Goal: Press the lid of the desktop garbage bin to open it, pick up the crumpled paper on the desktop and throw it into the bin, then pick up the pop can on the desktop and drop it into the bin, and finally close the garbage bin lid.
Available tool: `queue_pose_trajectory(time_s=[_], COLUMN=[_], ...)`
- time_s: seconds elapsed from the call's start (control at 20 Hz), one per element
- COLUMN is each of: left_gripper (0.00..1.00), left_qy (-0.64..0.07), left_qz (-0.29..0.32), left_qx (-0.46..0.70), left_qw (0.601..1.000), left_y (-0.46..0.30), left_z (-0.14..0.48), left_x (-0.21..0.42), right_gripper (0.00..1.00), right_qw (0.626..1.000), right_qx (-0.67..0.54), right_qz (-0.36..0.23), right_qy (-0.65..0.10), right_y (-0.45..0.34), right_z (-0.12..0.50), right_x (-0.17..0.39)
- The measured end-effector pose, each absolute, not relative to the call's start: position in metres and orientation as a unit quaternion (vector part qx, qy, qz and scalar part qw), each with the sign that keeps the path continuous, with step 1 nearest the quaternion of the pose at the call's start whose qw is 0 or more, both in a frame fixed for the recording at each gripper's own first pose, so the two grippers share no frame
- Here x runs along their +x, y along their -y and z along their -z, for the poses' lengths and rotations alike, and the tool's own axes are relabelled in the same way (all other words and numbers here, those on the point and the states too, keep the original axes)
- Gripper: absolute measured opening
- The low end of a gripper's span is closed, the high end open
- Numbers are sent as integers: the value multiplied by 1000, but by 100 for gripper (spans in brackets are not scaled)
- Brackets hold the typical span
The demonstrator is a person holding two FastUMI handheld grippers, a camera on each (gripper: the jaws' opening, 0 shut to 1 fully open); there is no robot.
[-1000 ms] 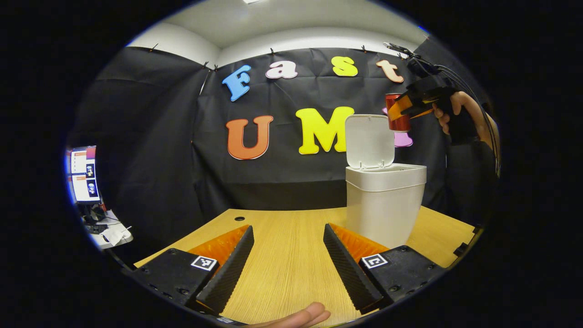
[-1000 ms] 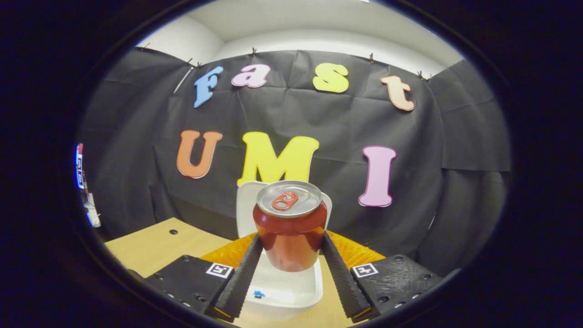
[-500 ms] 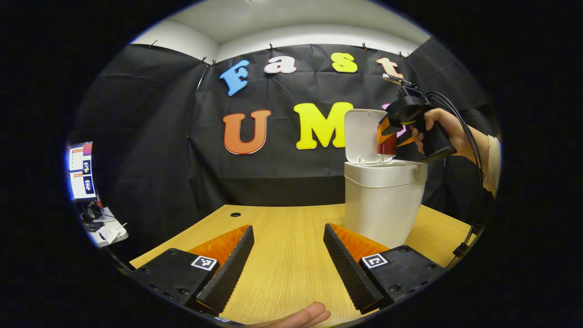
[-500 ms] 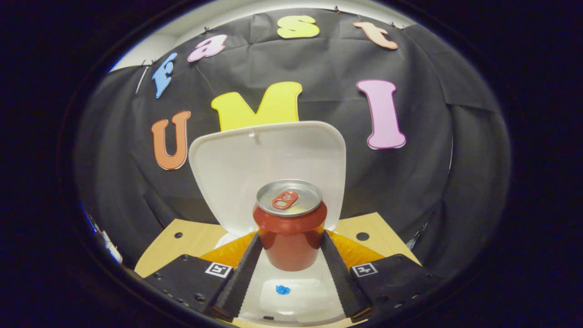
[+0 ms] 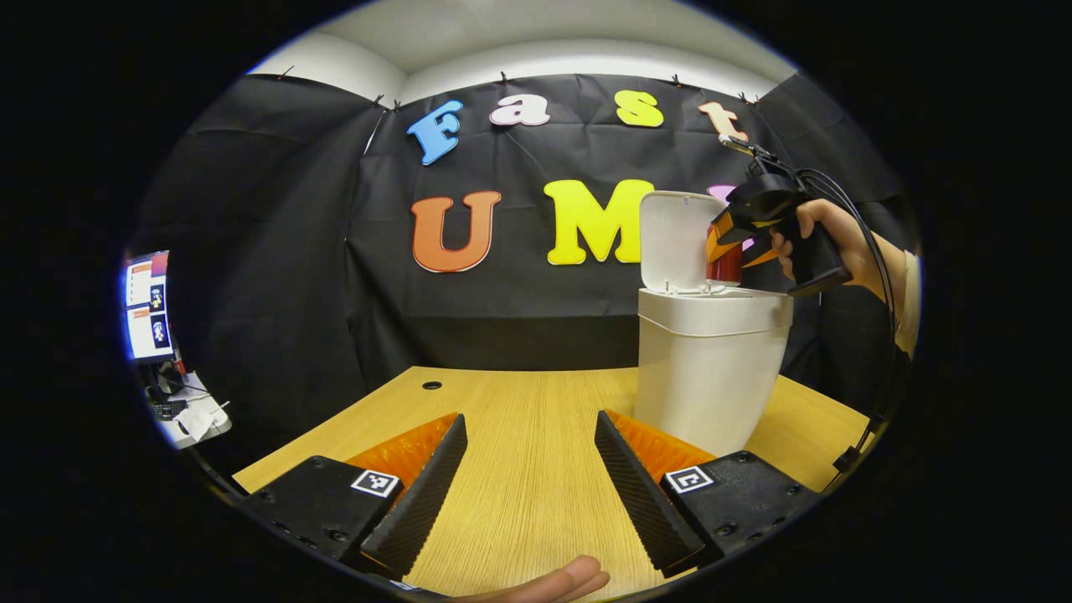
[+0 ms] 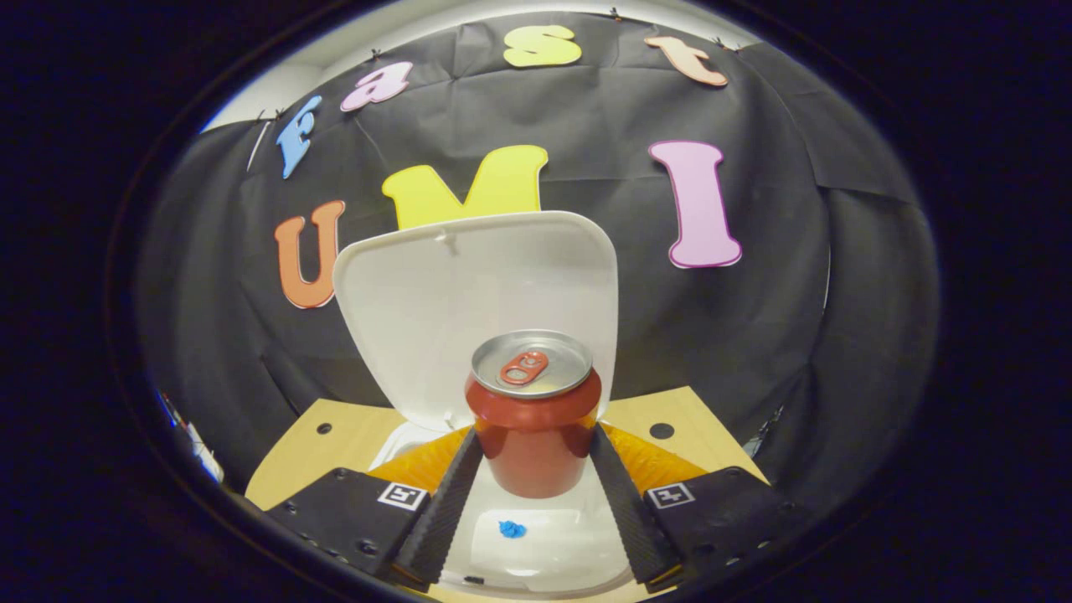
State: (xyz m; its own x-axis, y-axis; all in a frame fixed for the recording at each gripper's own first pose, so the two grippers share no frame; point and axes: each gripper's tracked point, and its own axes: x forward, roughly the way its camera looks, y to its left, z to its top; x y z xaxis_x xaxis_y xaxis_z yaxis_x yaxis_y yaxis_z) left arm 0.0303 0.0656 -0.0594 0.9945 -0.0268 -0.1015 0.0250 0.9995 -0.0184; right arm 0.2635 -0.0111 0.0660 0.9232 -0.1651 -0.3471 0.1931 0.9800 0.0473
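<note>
Right claw [image 6: 534, 469] clamped on the red pop can [image 6: 533, 427], one finger pressed to each flank, can upright with its silver top and pull tab facing the camera. Can hangs directly above the open mouth of the white garbage bin [image 6: 536, 548]; a small blue scrap [image 6: 512, 529] lies on the bin's pale floor below it. Raised lid [image 6: 473, 310] stands upright just behind the can, close but not visibly touching.

In the left gripper view, the bin [image 5: 708, 368] stands on the wooden worktop [image 5: 519, 469] toward the right, lid [image 5: 674, 241] tipped up at its rear edge. The right claw [image 5: 727, 243], held by a hand [image 5: 829, 234], reaches in from the right over the rim, and the can [image 5: 725, 264] shows just above the rim, beside the lid's inner face.

Left claw [image 5: 529, 477] low over the worktop, fingers spread apart, nothing between them; bare wood ahead of it, bin just beyond its right finger. A fingertip [image 5: 561, 579] shows at the bottom edge. Monitor [image 5: 144, 306] and cluttered side desk [image 5: 188, 419] far left.
</note>
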Motion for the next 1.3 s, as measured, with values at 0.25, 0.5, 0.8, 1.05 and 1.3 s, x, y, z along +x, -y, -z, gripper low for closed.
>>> queue_pose_trajectory(time_s=[0.25,0.5,0.8,1.05,1.3], left_gripper=[99,99,99,99,99], left_qy=[-54,-57,-67,-60,-63], left_qz=[12,12,7,15,14], left_qx=[-4,-7,-17,-7,-20], left_qw=[998,998,998,998,998], left_y=[-65,-67,-73,-73,-76], left_z=[61,63,68,68,68], left_x=[32,32,34,36,39], right_gripper=[81,93,93,94,92], right_qw=[981,988,996,999,996], right_qx=[23,-24,-51,-25,-55], right_qz=[76,76,53,21,54], right_qy=[-178,-133,-56,13,49], right_y=[-9,-25,-48,-61,-46], right_z=[-65,-97,-157,-199,-222], right_x=[259,255,244,252,286])
